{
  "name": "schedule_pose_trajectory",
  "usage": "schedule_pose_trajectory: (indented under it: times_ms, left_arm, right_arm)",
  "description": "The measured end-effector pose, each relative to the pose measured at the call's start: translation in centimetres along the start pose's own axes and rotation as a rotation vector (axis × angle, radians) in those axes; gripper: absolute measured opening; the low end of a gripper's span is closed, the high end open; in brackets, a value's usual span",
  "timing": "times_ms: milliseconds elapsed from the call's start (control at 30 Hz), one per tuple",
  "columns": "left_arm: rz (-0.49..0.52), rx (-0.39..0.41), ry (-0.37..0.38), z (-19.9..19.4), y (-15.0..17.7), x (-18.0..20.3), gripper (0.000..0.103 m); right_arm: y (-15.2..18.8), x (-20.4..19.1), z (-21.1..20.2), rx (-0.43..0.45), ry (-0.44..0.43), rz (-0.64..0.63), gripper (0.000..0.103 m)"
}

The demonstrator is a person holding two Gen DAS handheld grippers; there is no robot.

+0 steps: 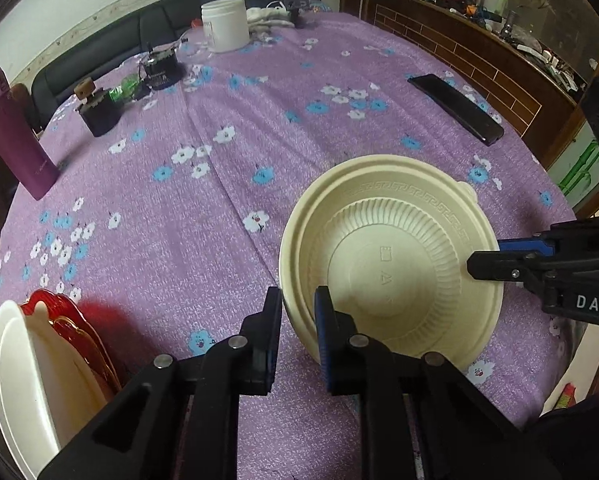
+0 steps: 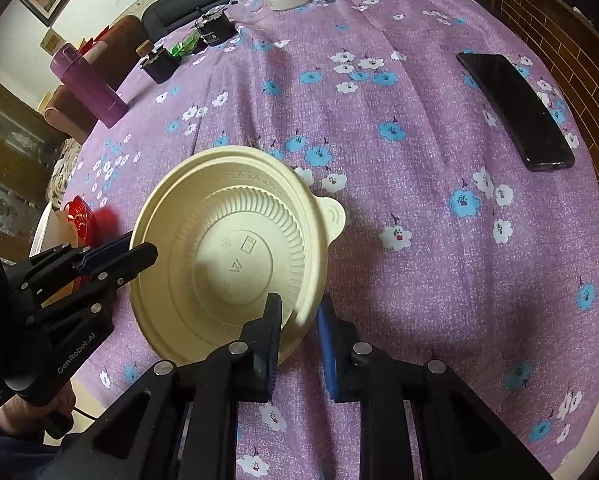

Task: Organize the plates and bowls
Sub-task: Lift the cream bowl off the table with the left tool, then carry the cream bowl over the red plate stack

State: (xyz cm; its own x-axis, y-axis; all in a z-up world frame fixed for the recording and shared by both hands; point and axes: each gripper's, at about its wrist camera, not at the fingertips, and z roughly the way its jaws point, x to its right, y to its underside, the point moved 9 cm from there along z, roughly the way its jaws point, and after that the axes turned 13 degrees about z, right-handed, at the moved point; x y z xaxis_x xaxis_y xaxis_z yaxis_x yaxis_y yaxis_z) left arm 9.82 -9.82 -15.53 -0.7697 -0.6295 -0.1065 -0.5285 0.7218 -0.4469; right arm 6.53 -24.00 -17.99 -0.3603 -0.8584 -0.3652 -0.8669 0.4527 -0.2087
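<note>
A cream bowl (image 1: 395, 256) with a ribbed inside and a small tab handle is held tilted above the purple flowered tablecloth (image 1: 219, 160). My left gripper (image 1: 298, 312) straddles its near rim, one finger inside and one outside. My right gripper (image 1: 484, 258) grips the opposite rim. In the right wrist view the same bowl (image 2: 235, 256) has my right gripper (image 2: 299, 320) around its near rim and my left gripper (image 2: 139, 252) on its far left rim. A stack of white and cream plates (image 1: 23, 376) with a red dish (image 1: 63, 312) lies at the lower left.
A black phone (image 1: 455, 108) lies at the right of the table. A purple bottle (image 1: 15, 136), small dark jars (image 1: 99, 112), a green wrapper and a white tub (image 1: 224, 24) stand along the far side. A brick-patterned cabinet (image 1: 479, 52) borders the right.
</note>
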Motion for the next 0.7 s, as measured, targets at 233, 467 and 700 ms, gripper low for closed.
schedule_pose_trajectory:
  times_ms: [233, 467, 700]
  left_arm:
    - [0.046, 0.002, -0.052, 0.4, 0.1, 0.3, 0.017]
    - [0.068, 0.058, -0.116, -1.6, -0.6, -0.2, 0.017]
    - [0.081, 0.094, -0.164, -3.2, -0.9, -0.6, 0.017]
  right_arm:
    - [0.1, -0.2, 0.0, 0.005, 0.001, -0.014, 0.020]
    - [-0.2, -0.8, -0.6, 0.025, -0.020, -0.031, 0.020]
    - [-0.3, -1.5, -1.1, 0.039, -0.043, -0.039, 0.020]
